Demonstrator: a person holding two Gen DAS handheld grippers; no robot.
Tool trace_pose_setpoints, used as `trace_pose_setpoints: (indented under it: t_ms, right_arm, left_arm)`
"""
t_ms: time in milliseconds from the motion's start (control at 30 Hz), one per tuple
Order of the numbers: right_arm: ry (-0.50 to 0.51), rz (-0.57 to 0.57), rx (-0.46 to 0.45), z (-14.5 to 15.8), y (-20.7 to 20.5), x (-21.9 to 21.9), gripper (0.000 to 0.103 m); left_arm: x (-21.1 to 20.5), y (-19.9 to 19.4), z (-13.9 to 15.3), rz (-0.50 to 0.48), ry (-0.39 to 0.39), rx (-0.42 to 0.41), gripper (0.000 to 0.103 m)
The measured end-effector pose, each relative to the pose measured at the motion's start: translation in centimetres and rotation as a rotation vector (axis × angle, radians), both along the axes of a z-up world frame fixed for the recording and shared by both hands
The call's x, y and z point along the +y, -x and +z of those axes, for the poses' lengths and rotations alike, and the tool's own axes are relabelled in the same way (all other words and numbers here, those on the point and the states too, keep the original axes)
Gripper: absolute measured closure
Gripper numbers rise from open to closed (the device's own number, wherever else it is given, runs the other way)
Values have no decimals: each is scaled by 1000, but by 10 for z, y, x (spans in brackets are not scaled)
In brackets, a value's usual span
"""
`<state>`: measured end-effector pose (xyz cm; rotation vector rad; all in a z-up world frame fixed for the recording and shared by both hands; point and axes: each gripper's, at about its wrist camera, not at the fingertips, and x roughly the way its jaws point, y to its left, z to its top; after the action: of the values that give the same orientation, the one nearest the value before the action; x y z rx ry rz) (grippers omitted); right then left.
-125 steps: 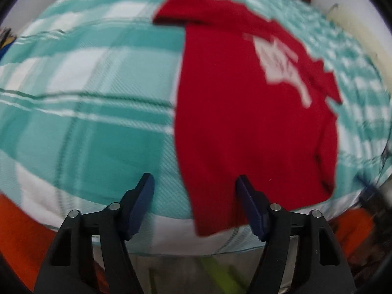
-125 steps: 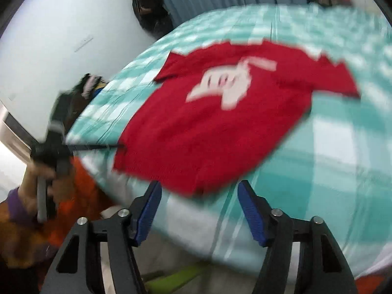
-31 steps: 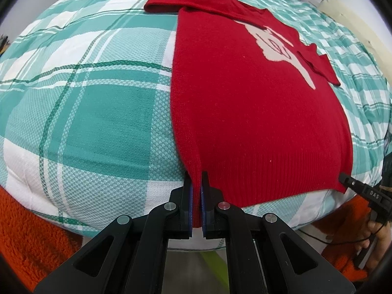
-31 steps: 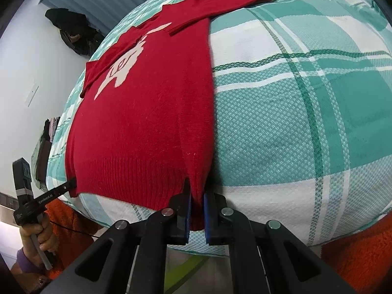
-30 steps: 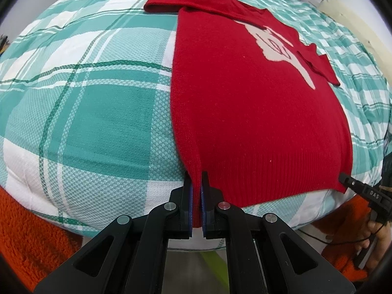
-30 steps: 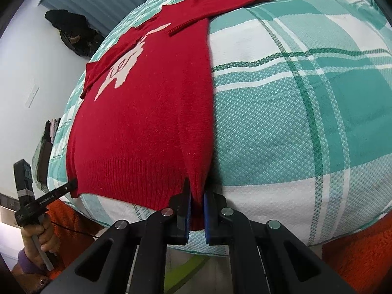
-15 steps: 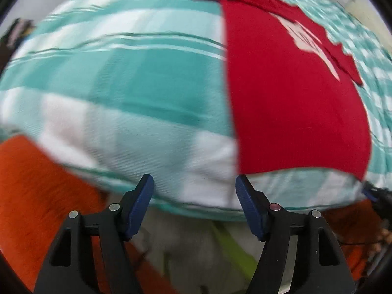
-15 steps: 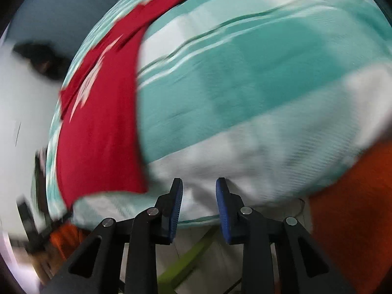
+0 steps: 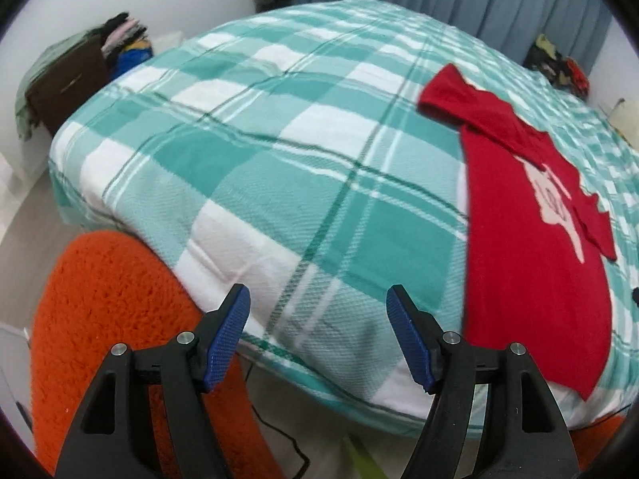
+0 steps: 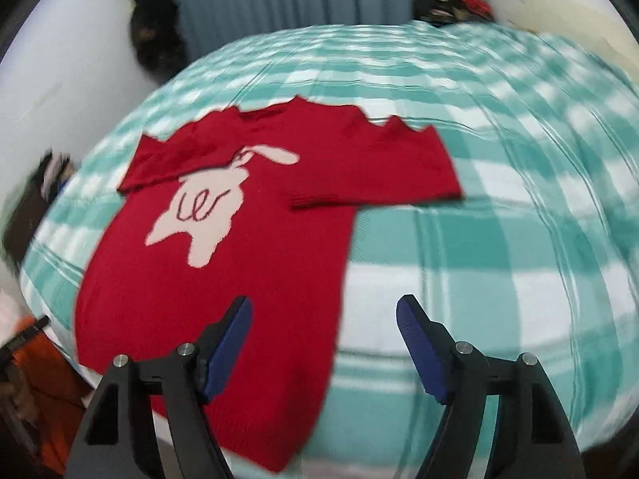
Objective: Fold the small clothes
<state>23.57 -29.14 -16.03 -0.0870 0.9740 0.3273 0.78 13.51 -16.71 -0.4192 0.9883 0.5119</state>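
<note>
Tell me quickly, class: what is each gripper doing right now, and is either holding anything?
Left gripper: open, holding nothing; only the plaid bedspread lies beyond it.
Right gripper: jaws opening, nothing gripped; the red sweater lies flat beyond.

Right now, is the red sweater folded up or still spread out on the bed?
Mostly spread: the red sweater lies flat on the checked bedspread, body full length with its white motif showing; only both sleeves are folded in across the chest.

Matt knitted red sweater (image 10: 255, 263) on woven checked bedcover (image 9: 279, 183).
</note>
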Motion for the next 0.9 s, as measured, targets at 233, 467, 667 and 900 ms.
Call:
trace_pose_setpoints:
  t_ms: [233, 467, 667, 900]
  right_arm:
    - [146, 97, -105, -23, -46, 5, 30]
    - [102, 95, -89, -25, -98, -1, 36]
    - [228, 303, -91, -66, -117, 84, 36]
    - [86, 29, -145, -31, -141, 14, 96]
  left_arm:
    - [13, 4, -7, 71, 50, 26, 30]
    - [9, -6, -11, 67, 36, 50, 30]
    - [6, -10, -15, 56, 10, 81, 30]
    - [6, -11, -16, 56, 3, 93, 29]
